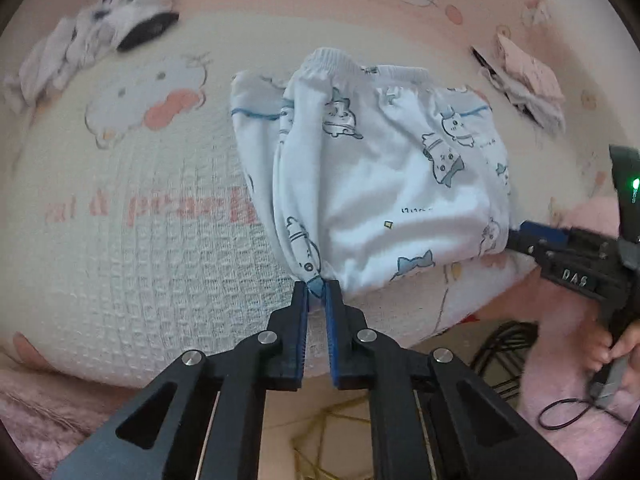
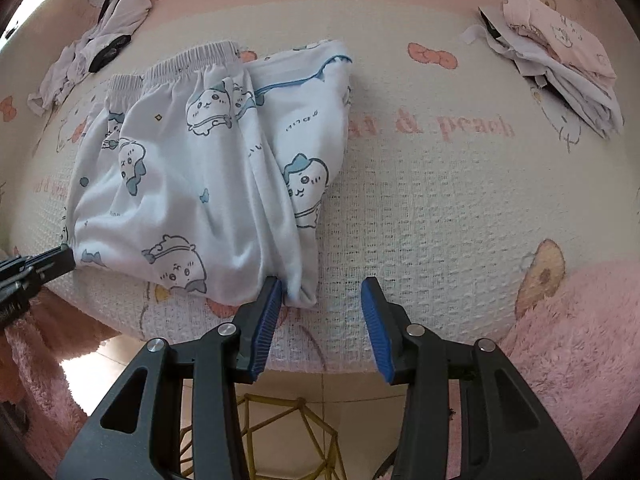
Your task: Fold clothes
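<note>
Pale blue cartoon-print trousers point(image 1: 400, 168) point(image 2: 180, 200) lie folded on the bed, elastic waistband at the far side. My left gripper point(image 1: 317, 286) is shut on their near left corner, with a pinch of blue cloth between the pads. In the right wrist view, the left gripper point(image 2: 60, 260) shows at the left edge, against that same corner. My right gripper point(image 2: 322, 300) stands open around the near right corner, which lies by the left finger point(image 2: 272, 304) without being pressed. In the left wrist view, the right gripper point(image 1: 520, 236) reaches in from the right.
A cream waffle cat-print blanket point(image 1: 160, 240) covers the bed. A loose white-and-black clothes heap point(image 2: 92, 40) lies far left, a folded stack point(image 2: 560, 68) far right. Pink fluffy fabric point(image 2: 580, 340) hangs at the near edge. Below are a gold wire frame point(image 2: 288, 432) and a cable point(image 1: 500, 344).
</note>
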Demonstrator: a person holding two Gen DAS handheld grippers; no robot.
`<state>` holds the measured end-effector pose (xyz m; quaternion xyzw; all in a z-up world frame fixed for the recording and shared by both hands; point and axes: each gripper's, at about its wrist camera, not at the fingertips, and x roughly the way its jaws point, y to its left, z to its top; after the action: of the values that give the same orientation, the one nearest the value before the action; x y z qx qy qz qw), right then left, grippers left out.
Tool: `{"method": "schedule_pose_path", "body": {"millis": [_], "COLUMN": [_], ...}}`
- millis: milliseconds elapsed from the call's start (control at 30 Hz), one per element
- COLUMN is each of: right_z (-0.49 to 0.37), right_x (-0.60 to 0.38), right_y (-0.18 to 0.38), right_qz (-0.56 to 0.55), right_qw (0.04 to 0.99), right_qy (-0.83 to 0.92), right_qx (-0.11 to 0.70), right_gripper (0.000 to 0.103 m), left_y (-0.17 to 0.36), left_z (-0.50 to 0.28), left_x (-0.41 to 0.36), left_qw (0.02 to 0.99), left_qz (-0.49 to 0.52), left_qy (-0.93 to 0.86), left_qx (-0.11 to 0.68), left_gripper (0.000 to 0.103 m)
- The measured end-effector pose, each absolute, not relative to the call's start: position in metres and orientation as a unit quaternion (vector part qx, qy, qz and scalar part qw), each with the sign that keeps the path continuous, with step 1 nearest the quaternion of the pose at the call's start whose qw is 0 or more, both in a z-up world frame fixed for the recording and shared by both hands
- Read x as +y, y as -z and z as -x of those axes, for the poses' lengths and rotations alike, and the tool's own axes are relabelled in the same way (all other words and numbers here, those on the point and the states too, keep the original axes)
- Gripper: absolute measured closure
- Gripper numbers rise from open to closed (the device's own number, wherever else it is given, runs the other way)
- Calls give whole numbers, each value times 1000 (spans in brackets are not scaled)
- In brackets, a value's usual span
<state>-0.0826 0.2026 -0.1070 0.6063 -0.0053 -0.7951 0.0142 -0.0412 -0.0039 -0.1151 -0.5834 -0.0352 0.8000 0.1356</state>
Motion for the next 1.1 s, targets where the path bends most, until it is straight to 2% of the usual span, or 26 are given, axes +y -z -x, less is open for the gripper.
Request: {"method": "schedule_pose_path", "body": {"millis": [233, 367, 500, 600, 700, 800, 867, 933, 1033, 1100], "right_z": [86, 89, 89, 90, 82, 83, 91, 93, 92, 91], "right_x": [218, 222, 235, 241, 215, 179, 167, 175, 199, 206], "right_y": [103, 103, 89, 72, 67, 85, 99, 104, 98, 90], "right_qz": [-604, -604, -584, -553, -533, -543, -556, -557, -560, -545], "right_qw": [0, -8, -52, -32, 22, 70, 66, 53, 8, -6], "right_qy": [796, 796, 810, 831, 846, 836, 827, 826, 827, 837], "right_qx": [-31, -29, -19, -54, -21, 23, 58, 61, 54, 50], "right_gripper": [61, 61, 61, 60, 59, 59, 59, 54, 53, 53], "left_y": [88, 97, 101, 83, 80, 84, 95, 104, 95, 80], "left_z": [45, 42, 42, 43, 48, 55, 74, 76, 78, 76], "left_x": [-28, -24, -41, -42, -16, 13, 25, 19, -10, -27], "left_qw": [91, 77, 49, 40, 83, 132, 127, 113, 84, 80], "left_qz": [554, 580, 597, 554, 535, 530, 547, 558, 560, 525], "left_qy": [-827, -811, -801, -831, -841, -838, -827, -820, -824, -847], "left_qx": [-31, 1, -23, -25, -10, 0, 34, 51, 8, -27], "left_gripper": [98, 97, 85, 82, 66, 66, 66, 64, 64, 65]}}
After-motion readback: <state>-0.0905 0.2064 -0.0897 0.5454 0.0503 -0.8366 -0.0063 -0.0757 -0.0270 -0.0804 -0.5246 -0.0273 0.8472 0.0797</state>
